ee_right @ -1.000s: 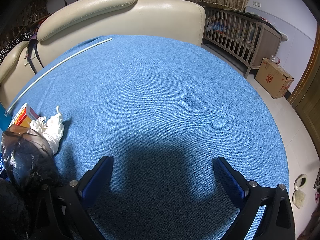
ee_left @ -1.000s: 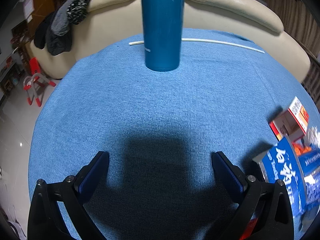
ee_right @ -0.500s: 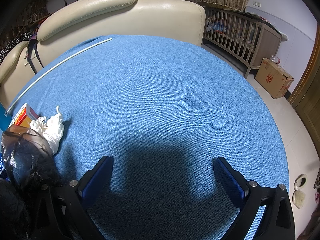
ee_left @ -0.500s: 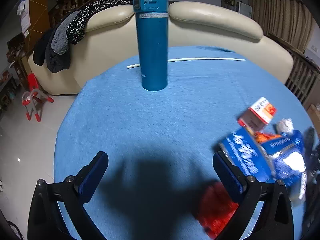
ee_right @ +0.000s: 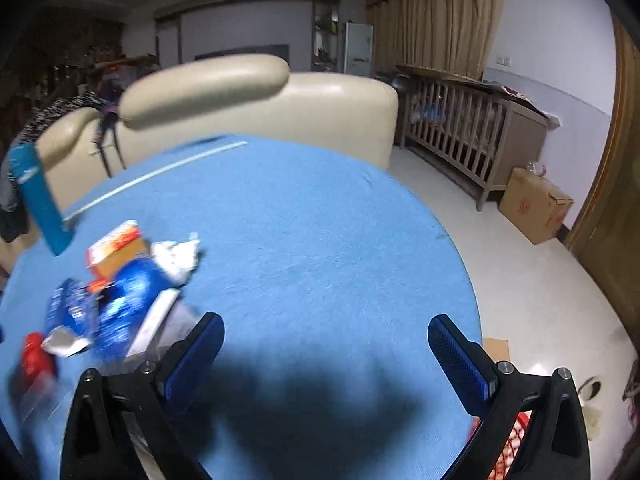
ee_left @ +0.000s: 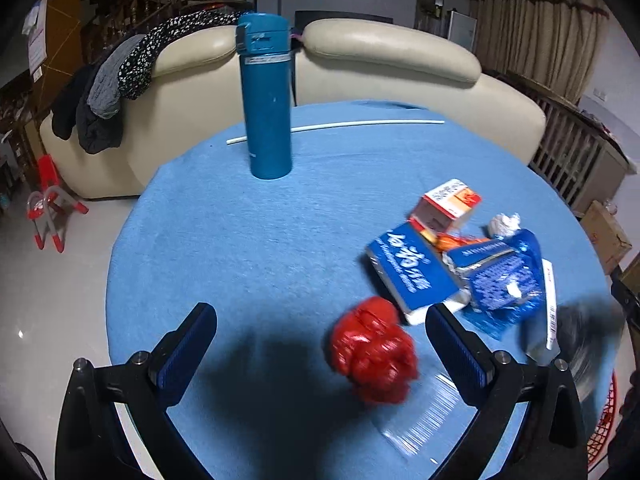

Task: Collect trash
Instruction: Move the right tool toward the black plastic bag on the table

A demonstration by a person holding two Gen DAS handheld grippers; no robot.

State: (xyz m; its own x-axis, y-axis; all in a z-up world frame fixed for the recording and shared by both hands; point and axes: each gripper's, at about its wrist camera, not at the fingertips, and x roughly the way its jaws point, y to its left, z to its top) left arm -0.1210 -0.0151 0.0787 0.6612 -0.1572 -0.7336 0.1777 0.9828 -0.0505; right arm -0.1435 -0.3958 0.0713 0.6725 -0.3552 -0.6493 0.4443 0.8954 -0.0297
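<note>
A pile of trash lies on the round blue table [ee_left: 240, 248]: a crumpled red wrapper [ee_left: 374, 350], a blue box [ee_left: 412, 272], a blue foil bag [ee_left: 504, 280], an orange-white carton [ee_left: 446, 204] and a white paper wad [ee_left: 504, 224]. My left gripper [ee_left: 320, 344] is open and empty above the table, the red wrapper just inside its right finger. My right gripper [ee_right: 326, 354] is open and empty; the pile [ee_right: 120, 292] lies to its left, blurred.
A tall teal flask [ee_left: 266, 100] stands at the table's far side beside a thin white rod [ee_left: 360, 125]. A cream sofa [ee_left: 384, 60] curves behind. A red mesh basket [ee_right: 516, 444] shows below the right gripper. A crib [ee_right: 472, 128] and cardboard box [ee_right: 534, 204] stand to the right.
Both grippers have pulled back and up from the table. The left view now takes in the whole pile and the red wrapper. The right view has swung, showing the pile and flask.
</note>
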